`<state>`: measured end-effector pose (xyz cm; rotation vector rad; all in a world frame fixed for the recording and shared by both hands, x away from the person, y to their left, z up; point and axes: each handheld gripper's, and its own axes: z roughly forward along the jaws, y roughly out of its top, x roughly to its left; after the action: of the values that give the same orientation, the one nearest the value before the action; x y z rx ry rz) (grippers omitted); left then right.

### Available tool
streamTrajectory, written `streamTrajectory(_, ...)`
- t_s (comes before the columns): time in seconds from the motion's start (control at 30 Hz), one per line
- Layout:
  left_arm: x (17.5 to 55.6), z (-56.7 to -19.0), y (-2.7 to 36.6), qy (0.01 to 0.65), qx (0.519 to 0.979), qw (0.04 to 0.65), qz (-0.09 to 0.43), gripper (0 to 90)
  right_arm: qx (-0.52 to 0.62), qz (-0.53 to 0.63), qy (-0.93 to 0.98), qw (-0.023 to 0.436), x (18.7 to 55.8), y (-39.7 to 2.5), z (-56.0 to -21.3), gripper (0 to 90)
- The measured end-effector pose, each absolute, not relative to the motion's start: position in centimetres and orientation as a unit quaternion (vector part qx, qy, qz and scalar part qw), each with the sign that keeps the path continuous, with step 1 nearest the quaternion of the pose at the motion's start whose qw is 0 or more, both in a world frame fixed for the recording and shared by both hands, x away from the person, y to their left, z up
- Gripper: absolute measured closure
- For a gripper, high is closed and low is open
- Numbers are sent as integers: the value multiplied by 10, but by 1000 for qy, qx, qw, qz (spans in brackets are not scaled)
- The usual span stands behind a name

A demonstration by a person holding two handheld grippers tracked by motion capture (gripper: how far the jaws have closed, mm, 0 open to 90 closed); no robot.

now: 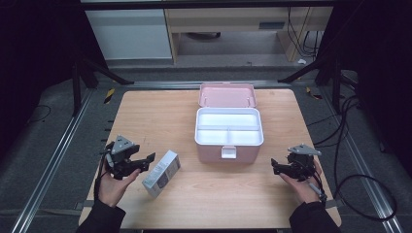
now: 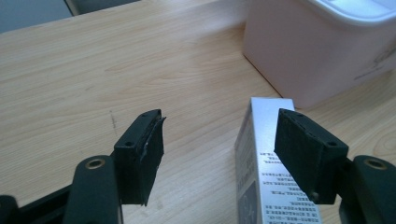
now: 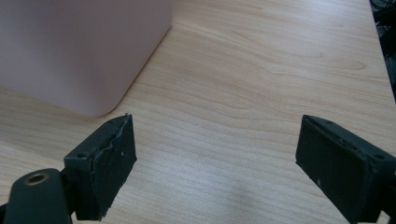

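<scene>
Carton [image 1: 161, 174], small, silver-grey, printed, flat on the bench [image 1: 145, 116], front-left of the open pink case [image 1: 228, 130], near but apart. Probably light, thin-walled card, stiff enough yet crushable under a hard squeeze; slick print, so best taken across the two long narrow sides. Left hand-held gripper [image 1: 148, 160] wide open just beside the carton, one black pad [image 2: 306, 151] above its top face, nothing held. Right hand-held gripper [image 1: 275, 167] likewise spread wide, empty, off the case's right front corner, above bare wood.
</scene>
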<state>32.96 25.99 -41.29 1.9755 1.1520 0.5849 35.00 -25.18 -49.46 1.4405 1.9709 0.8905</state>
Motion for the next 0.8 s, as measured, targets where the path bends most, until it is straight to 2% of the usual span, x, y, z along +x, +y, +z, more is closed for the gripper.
streamTrajectory(0.47,331,-432,232,426,814,346,190,324,528,325,738,267,351,-252,-496,127)
streamTrajectory(0.8,333,-441,221,421,827,325,182,322,524,317,746,261,352,-250,-498,128)
